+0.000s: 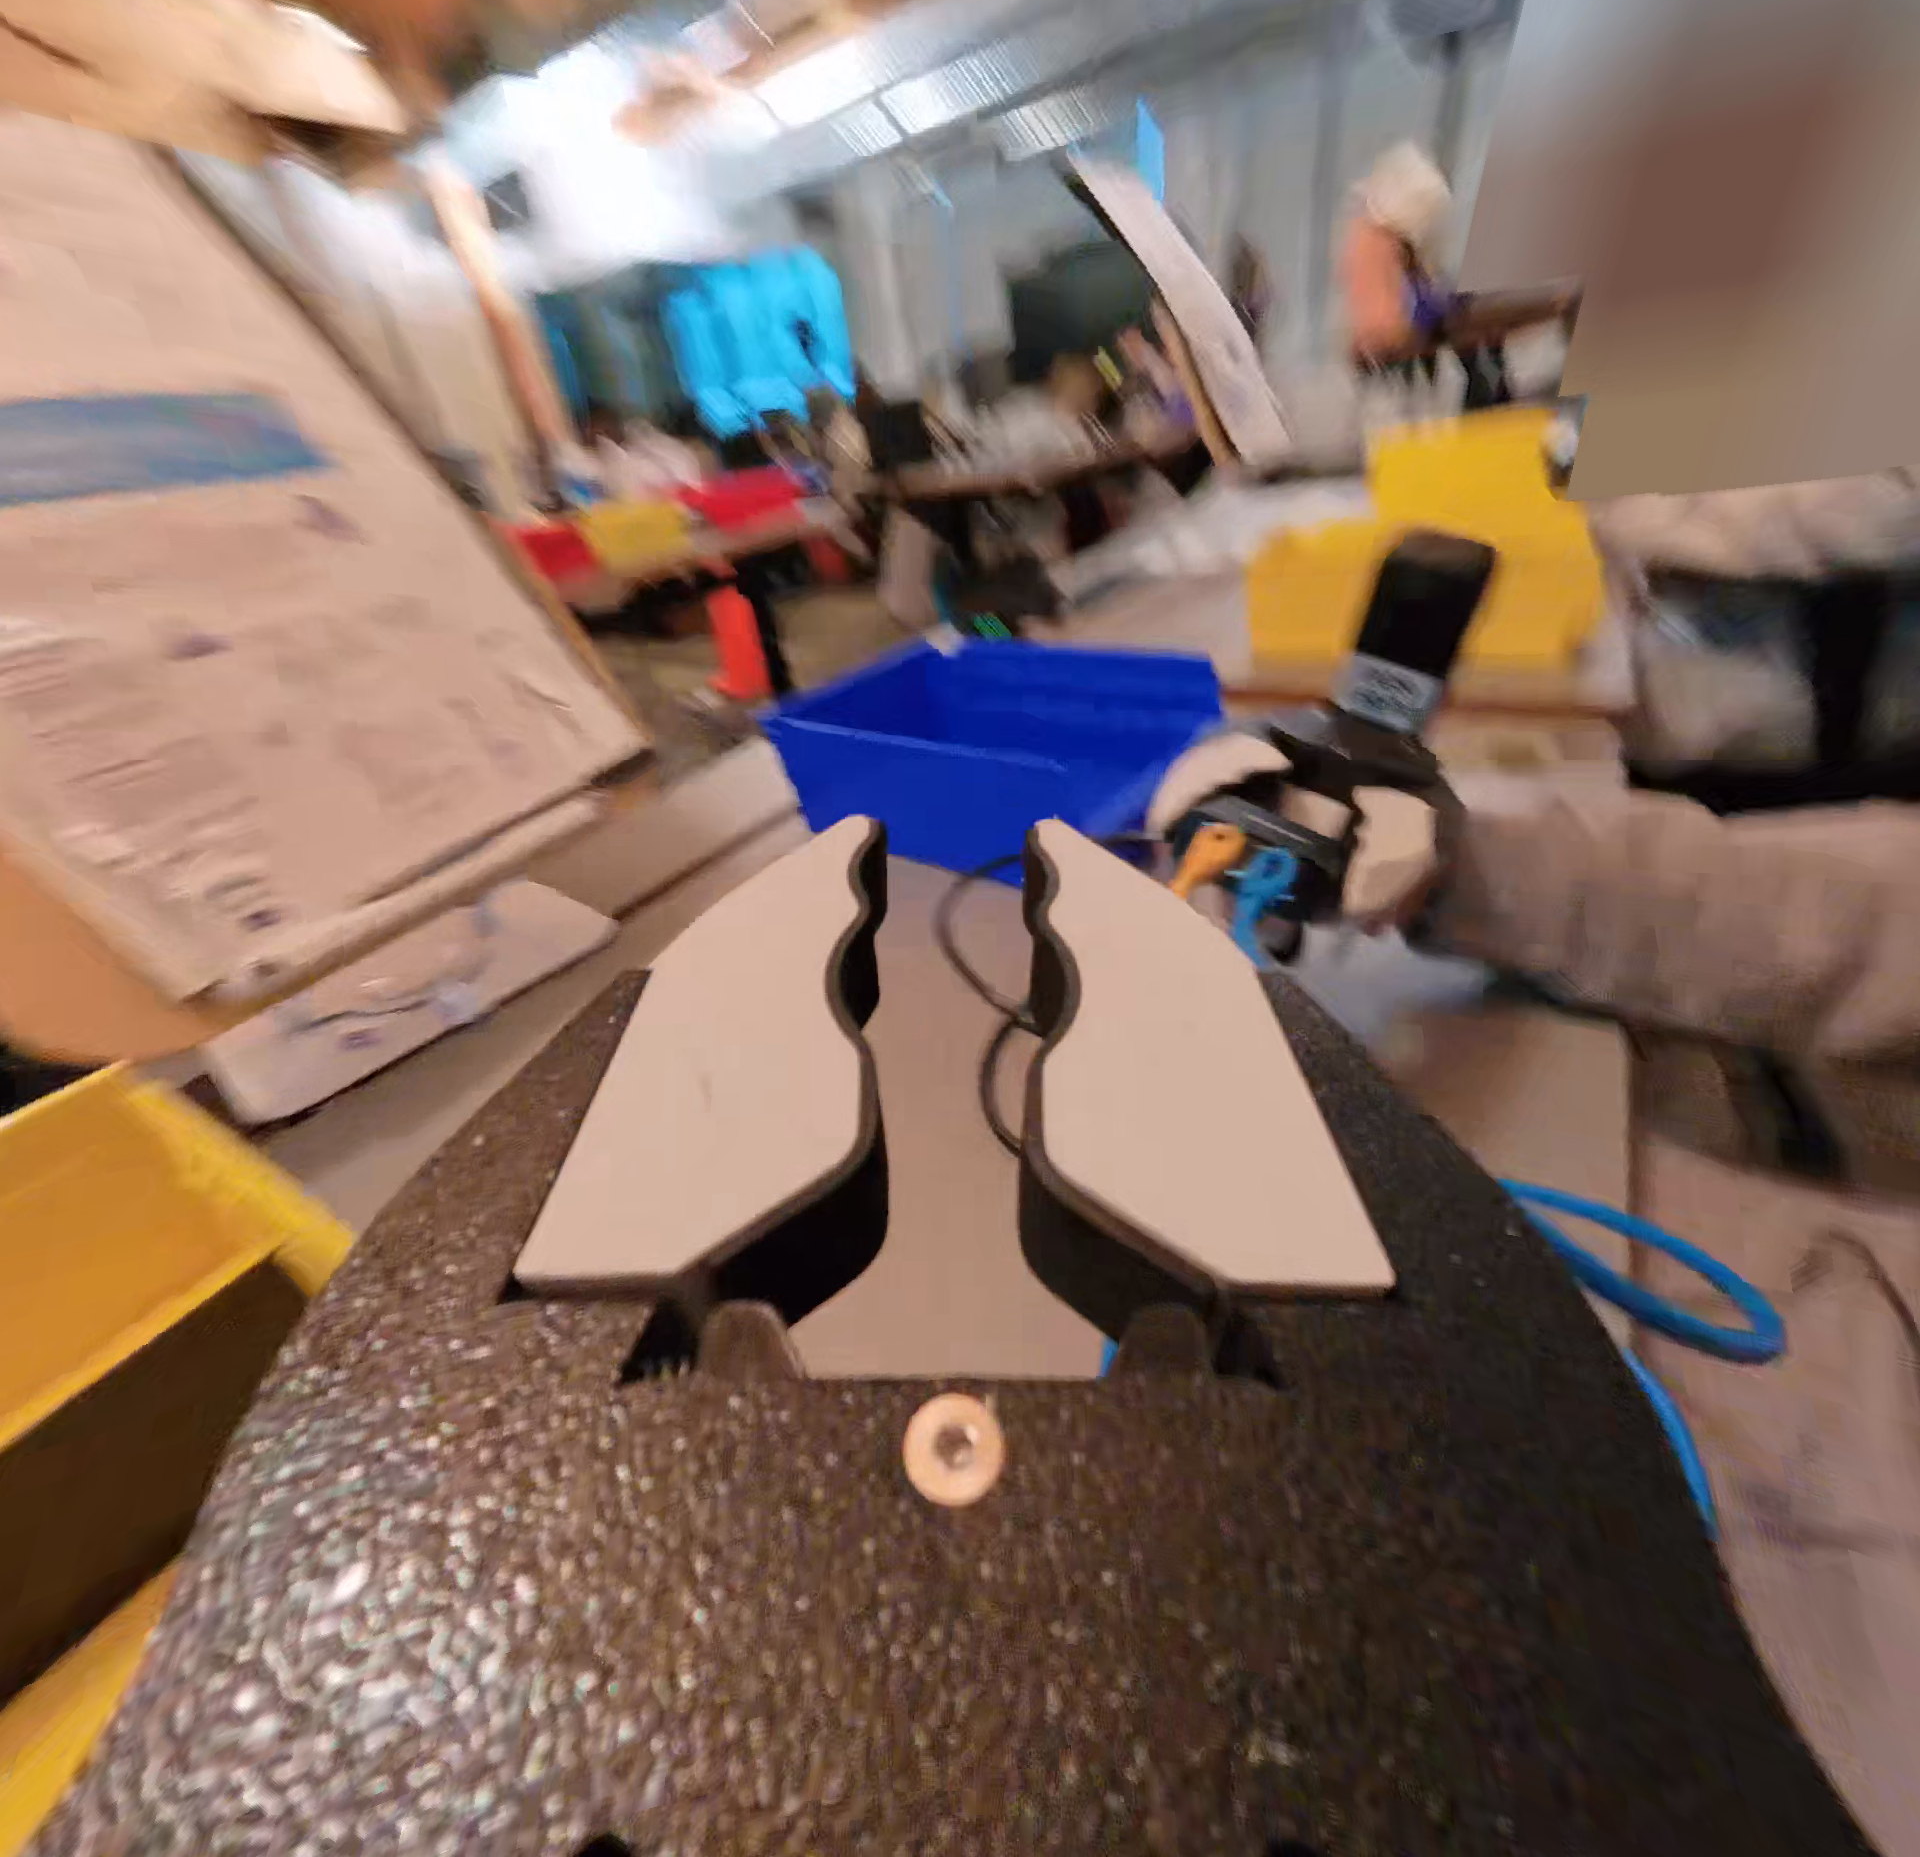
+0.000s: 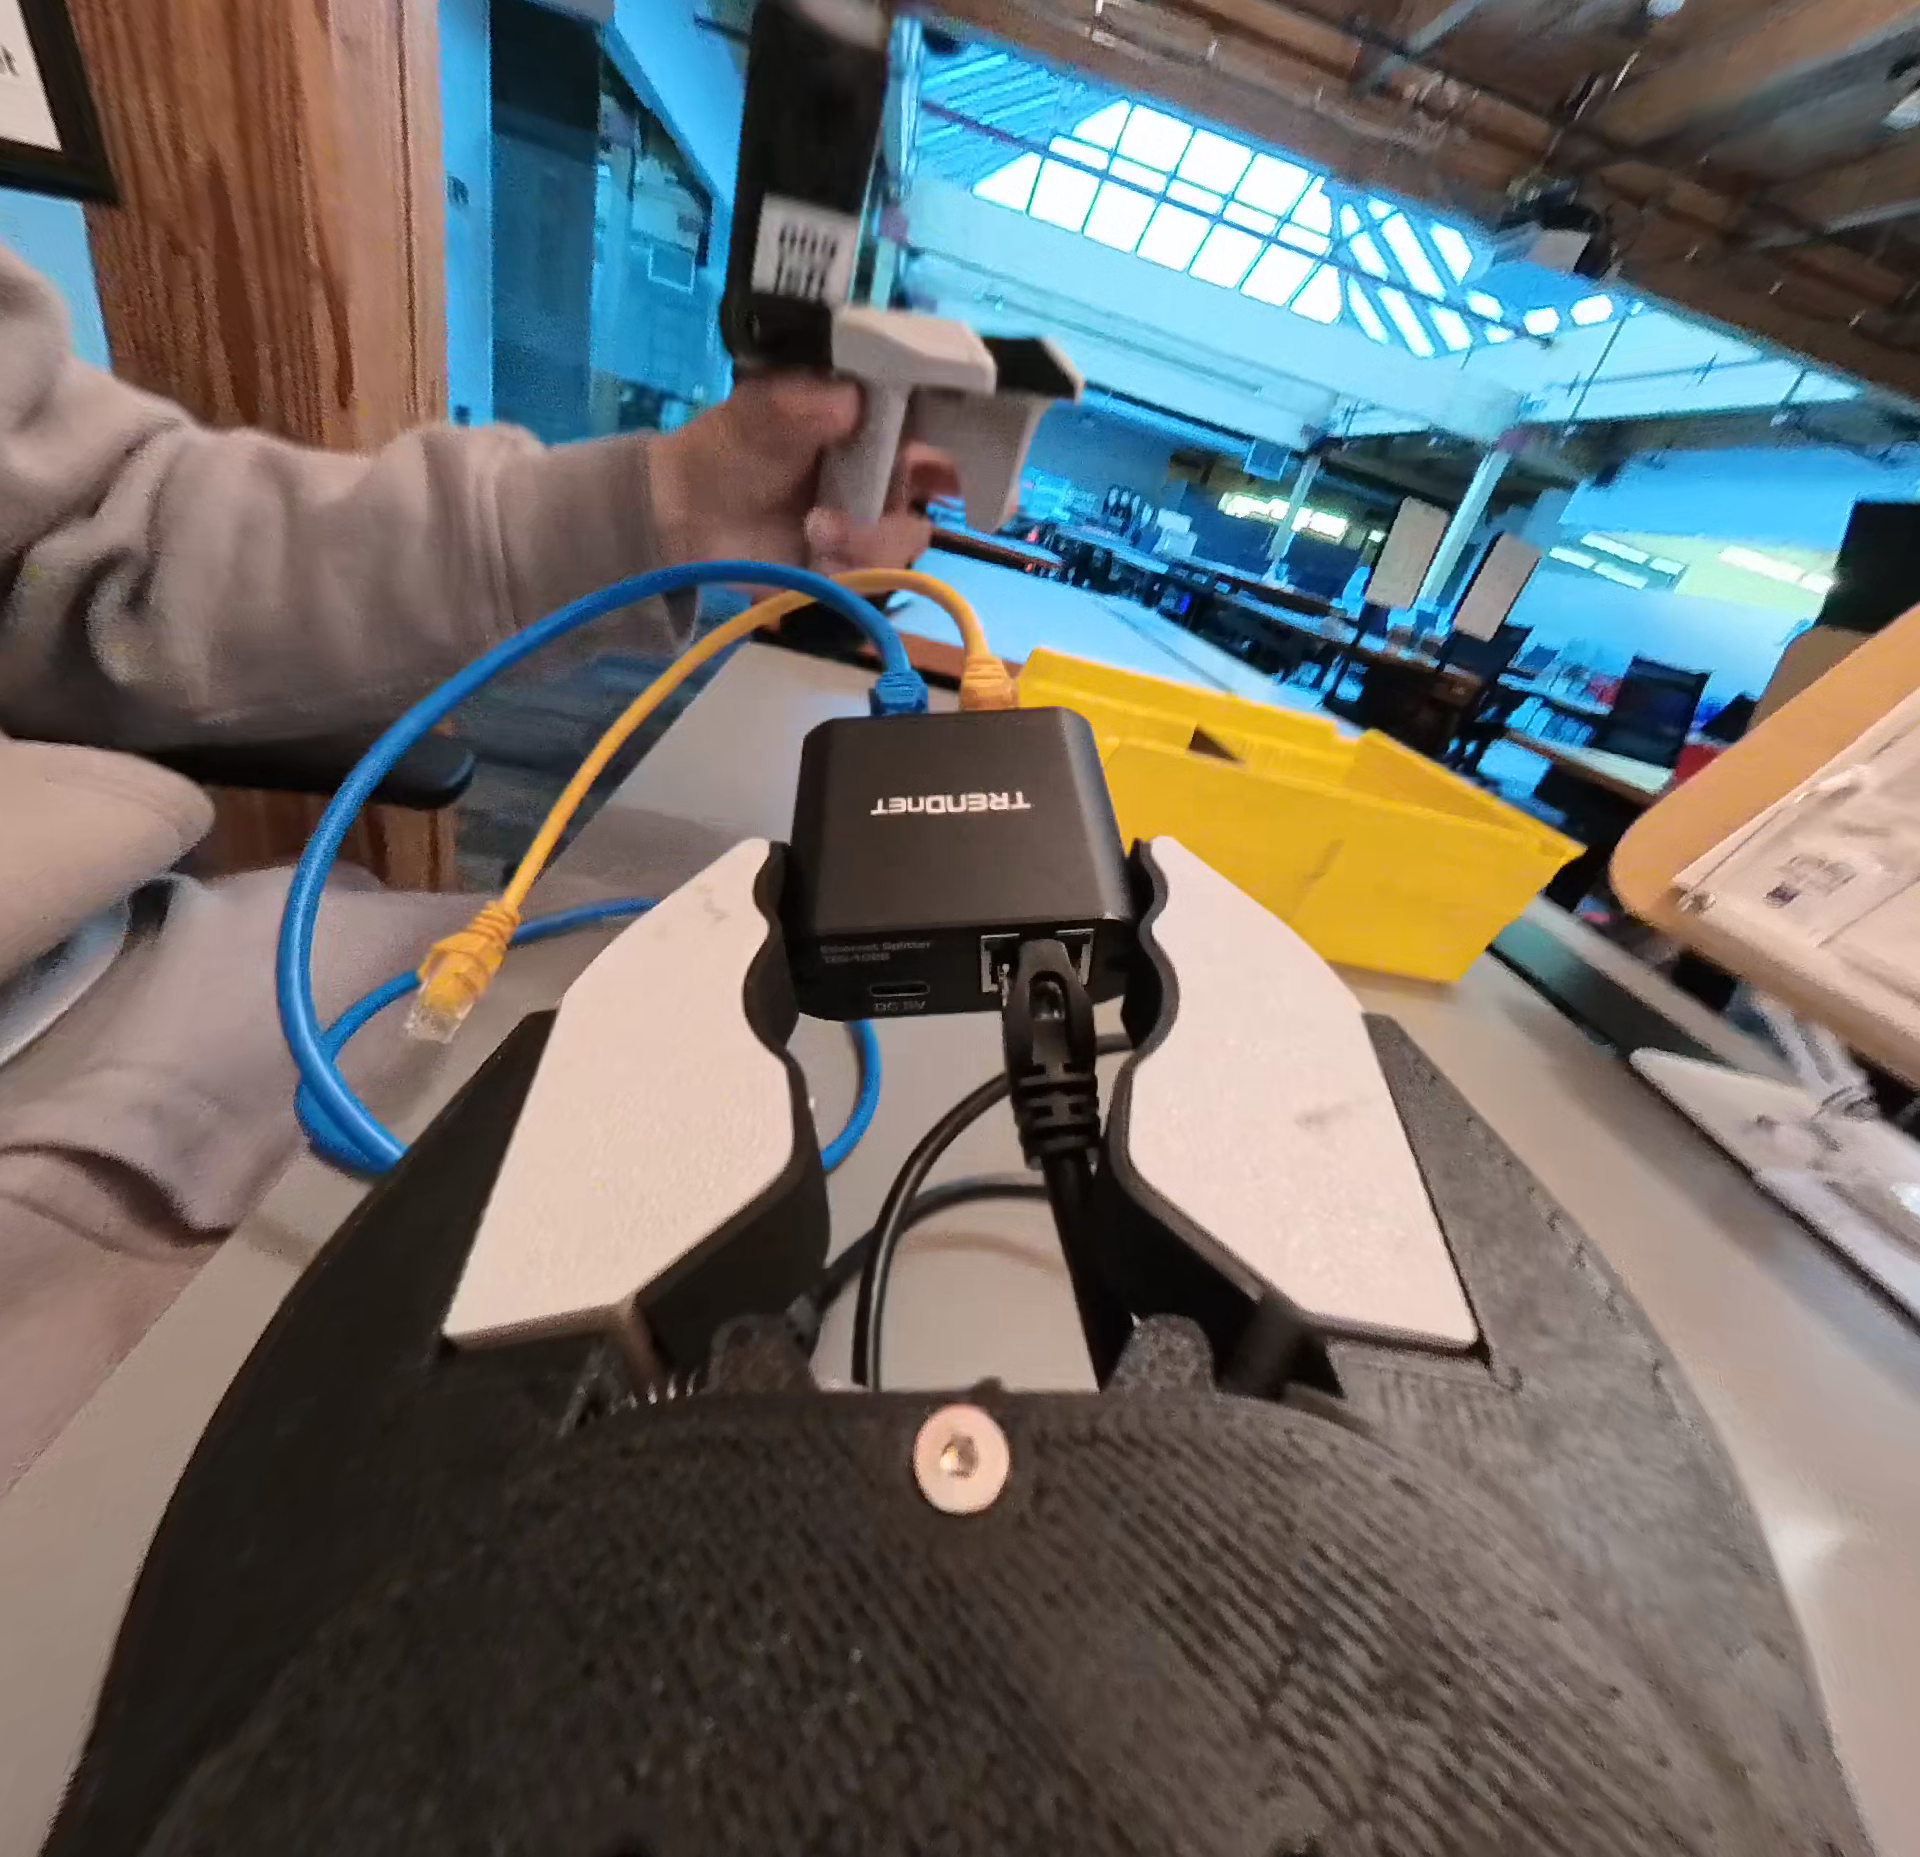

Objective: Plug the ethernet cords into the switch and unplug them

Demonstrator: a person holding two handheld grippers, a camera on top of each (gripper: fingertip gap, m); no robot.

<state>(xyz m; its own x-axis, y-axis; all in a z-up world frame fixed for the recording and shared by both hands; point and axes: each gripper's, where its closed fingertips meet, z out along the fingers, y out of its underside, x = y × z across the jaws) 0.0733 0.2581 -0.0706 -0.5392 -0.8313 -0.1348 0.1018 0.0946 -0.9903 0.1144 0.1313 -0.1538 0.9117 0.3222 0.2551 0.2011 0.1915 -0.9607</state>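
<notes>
**Switch braced, three cords seated**

The right gripper (image 2: 956, 934) clamps the black switch (image 2: 951, 851) by its sides at 12 o'clock — likely to brace it for plug work. Its long axis runs straight away from the camera: the black cord (image 2: 1055, 1069) enters the near face, the blue cord (image 2: 343, 872) and yellow cord (image 2: 623, 779) the far face. The left gripper (image 1: 954, 882) hovers empty, fingers narrowly parted, above the table (image 1: 935, 1236).

Left gripper (image 1: 954, 851), right gripper (image 2: 956, 877): pale grey wavy-edged fingers (image 2: 644, 1069), black textured body, silver screw (image 2: 960, 1460) at centre. Grey sleeve (image 2: 312, 571).
</notes>
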